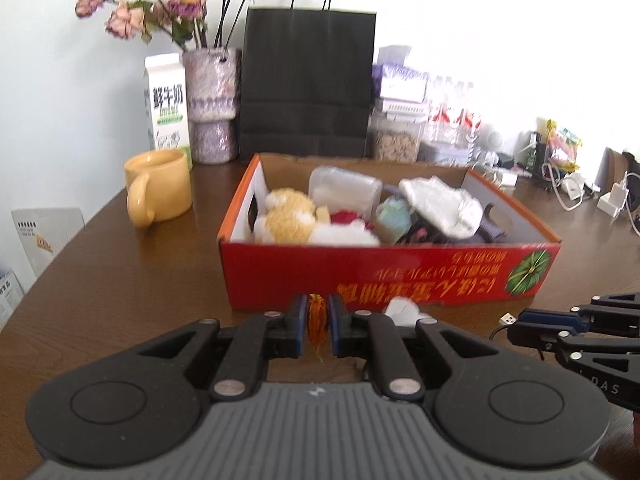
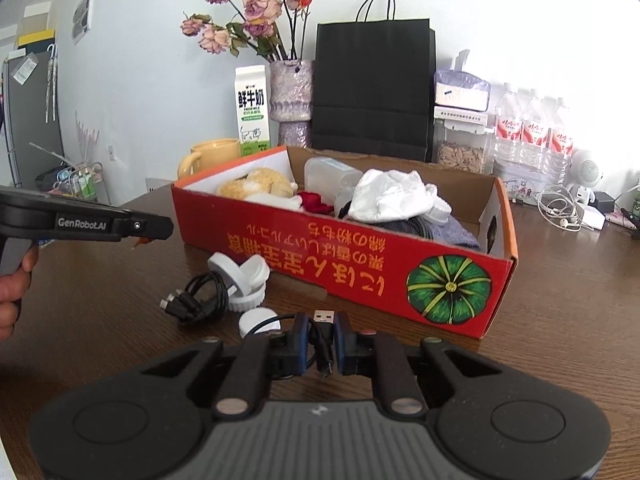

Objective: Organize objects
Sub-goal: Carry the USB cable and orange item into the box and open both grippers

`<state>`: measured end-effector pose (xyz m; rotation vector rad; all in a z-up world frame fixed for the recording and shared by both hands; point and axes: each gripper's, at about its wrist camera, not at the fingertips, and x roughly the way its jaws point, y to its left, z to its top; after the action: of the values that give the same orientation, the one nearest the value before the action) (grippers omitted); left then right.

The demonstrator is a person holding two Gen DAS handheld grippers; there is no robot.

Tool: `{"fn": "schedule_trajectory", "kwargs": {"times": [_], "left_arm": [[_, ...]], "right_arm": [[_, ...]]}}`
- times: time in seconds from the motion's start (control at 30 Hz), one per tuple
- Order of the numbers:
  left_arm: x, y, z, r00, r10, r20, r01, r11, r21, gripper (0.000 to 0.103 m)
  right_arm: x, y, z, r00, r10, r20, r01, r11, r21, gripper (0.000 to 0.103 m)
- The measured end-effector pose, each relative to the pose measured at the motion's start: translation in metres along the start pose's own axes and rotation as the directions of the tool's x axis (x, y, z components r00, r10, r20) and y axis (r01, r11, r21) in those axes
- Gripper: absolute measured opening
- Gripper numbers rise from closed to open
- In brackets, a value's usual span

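Note:
A red cardboard box sits on the brown table, holding a plush toy, a clear container and white cloth. My left gripper is shut on a small orange translucent object, just in front of the box. My right gripper is shut on a black USB cable whose metal plug sticks out between the fingers. The cable's coiled part lies by a white flip-top lid in front of the box.
A yellow mug, milk carton, vase of dried roses, black paper bag and water bottles stand behind the box. Chargers and cables clutter the far right. A white round cap lies near my right gripper.

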<state>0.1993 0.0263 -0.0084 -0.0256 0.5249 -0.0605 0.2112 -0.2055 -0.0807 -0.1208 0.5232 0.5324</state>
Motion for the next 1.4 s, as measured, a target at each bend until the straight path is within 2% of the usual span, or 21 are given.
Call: {"fn": "schedule_trajectory", "kwargs": {"times": [0.33,0.7,1.0,1.2,1.4], "left_arm": [[-0.005,-0.021,0.038,0.993,-0.033,0.114,0.031,0.999,0.023,0.012],[0.022,-0.047,0.080,0.981,-0.054,0.188,0.046,0.998,0.050,0.012],[0.075,-0.046,0.098,0.983,-0.015,0.181,0.012,1.000,0.017,0.012],[0.097,-0.038,0.103,0.987,-0.001,0.160,-0.001,1.000,0.016,0.012],[0.106,-0.039,0.098,0.992,0.007,0.130,-0.012,0.999,0.035,0.013]], "right_arm": [[-0.012,-0.004,0.032,0.992,-0.017,0.124,0.017,1.000,-0.001,0.012],[0.014,-0.019,0.088,0.973,-0.050,0.224,0.053,0.999,-0.006,0.012],[0.063,-0.039,0.115,0.971,-0.077,0.226,0.078,0.997,0.005,0.012],[0.087,-0.050,0.111,0.978,-0.089,0.191,0.088,0.996,0.013,0.012],[0.093,-0.054,0.106,0.980,-0.102,0.169,0.100,0.995,0.019,0.012]]}}
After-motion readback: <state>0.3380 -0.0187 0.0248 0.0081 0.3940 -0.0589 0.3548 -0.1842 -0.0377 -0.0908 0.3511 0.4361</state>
